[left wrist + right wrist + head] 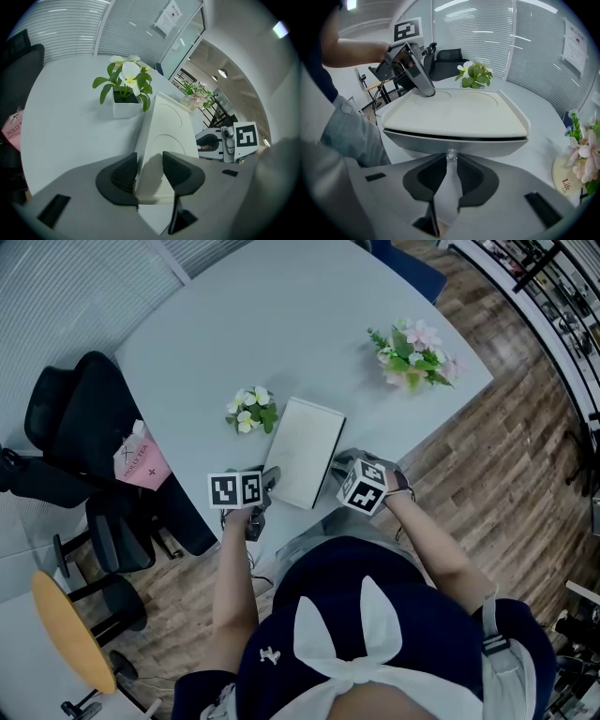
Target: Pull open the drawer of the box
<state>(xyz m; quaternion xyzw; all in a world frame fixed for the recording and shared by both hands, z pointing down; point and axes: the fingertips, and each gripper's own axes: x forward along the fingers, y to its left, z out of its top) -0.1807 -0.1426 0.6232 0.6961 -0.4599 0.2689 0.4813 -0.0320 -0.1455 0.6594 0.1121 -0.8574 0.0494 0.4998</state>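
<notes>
Box (306,463) lies flat on the bench (281,334) close to its near edge, w/ a small flower pot (250,412) near its far-left corner. I read the drawer front (487,146) on the box's right long side as still flush w/ the body. L tongs (150,161) tip steeply down, forearm straight out, jaws fairly wide and clamped on the box's left edge by the near corner. R tongs (451,160) also tilt down, forearm coming in from the right, jaws narrowed and pinching the small clear knob (451,155) at the pad tips.

Table (281,324) with box (306,452), potted flowers (251,411), bouquet (412,357)
</notes>
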